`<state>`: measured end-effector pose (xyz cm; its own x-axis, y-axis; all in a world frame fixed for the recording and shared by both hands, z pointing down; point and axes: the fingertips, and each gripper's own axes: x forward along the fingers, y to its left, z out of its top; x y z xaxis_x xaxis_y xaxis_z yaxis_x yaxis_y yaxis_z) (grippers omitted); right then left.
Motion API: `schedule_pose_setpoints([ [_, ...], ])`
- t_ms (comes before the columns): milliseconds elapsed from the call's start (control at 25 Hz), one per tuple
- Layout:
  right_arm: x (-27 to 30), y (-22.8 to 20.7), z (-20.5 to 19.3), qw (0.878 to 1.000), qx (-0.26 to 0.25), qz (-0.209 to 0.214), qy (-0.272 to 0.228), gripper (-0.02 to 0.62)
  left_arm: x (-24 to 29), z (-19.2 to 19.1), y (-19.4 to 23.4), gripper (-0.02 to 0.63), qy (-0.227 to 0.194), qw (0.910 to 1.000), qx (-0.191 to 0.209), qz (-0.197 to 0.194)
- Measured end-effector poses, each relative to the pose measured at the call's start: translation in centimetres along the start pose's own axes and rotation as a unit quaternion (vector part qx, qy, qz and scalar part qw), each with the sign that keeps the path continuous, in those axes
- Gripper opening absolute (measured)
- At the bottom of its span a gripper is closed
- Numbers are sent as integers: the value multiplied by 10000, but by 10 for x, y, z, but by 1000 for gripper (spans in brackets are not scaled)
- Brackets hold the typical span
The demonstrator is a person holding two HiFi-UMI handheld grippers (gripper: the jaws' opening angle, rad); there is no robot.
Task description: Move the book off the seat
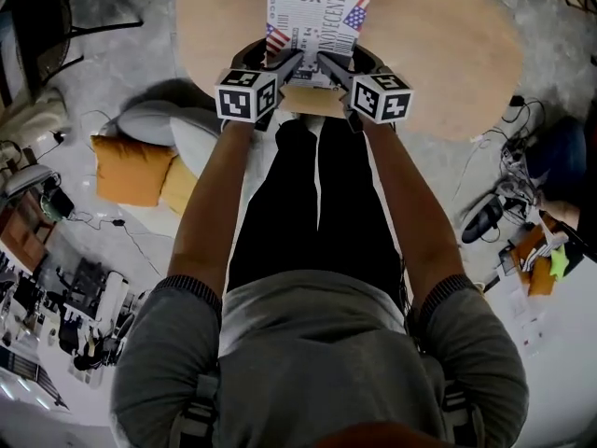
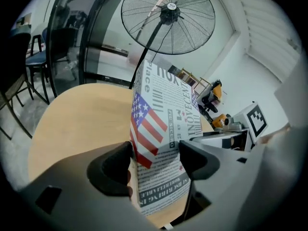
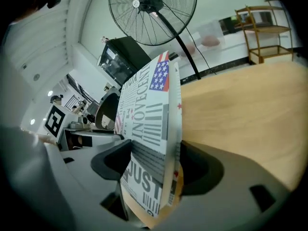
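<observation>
Book [image 1: 315, 26], its cover printed like a newspaper with small American flags at the corners, is held between two grippers above the near edge of a round wooden desk [image 1: 448, 54]. The left gripper [image 1: 287, 65] has its jaws closed on the book's left side, and the right gripper [image 1: 328, 67] has its jaws closed on the right side. Both sets of jaws stand wide, spread by the book's thickness.

In the left gripper view the book [image 2: 161, 124] sits squarely between the dark pads of the left gripper [image 2: 154, 160], flag corner just above them, with the desk [image 2: 72, 124] behind. In the right gripper view the book [image 3: 149, 124] shows its cover and page edge, pressed between the pads of the right gripper [image 3: 151, 160], and the desk [image 3: 240, 114] spreads out to the right. Whether the book's lower edge touches the desk I cannot tell.

A standing fan [image 2: 167, 18] rises beyond the desk. An orange cushion [image 1: 131, 168] lies on the floor to the left of the person's legs.
</observation>
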<state>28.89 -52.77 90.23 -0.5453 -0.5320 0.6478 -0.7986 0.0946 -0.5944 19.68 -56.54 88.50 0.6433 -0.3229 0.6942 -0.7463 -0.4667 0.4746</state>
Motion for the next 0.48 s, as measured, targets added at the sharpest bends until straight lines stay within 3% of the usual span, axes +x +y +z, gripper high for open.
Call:
schedule_pose_setpoints([
  [480, 33, -32, -13, 9987, 191, -451, 170, 337, 42, -24, 31, 339, 69, 9965, -834, 44],
])
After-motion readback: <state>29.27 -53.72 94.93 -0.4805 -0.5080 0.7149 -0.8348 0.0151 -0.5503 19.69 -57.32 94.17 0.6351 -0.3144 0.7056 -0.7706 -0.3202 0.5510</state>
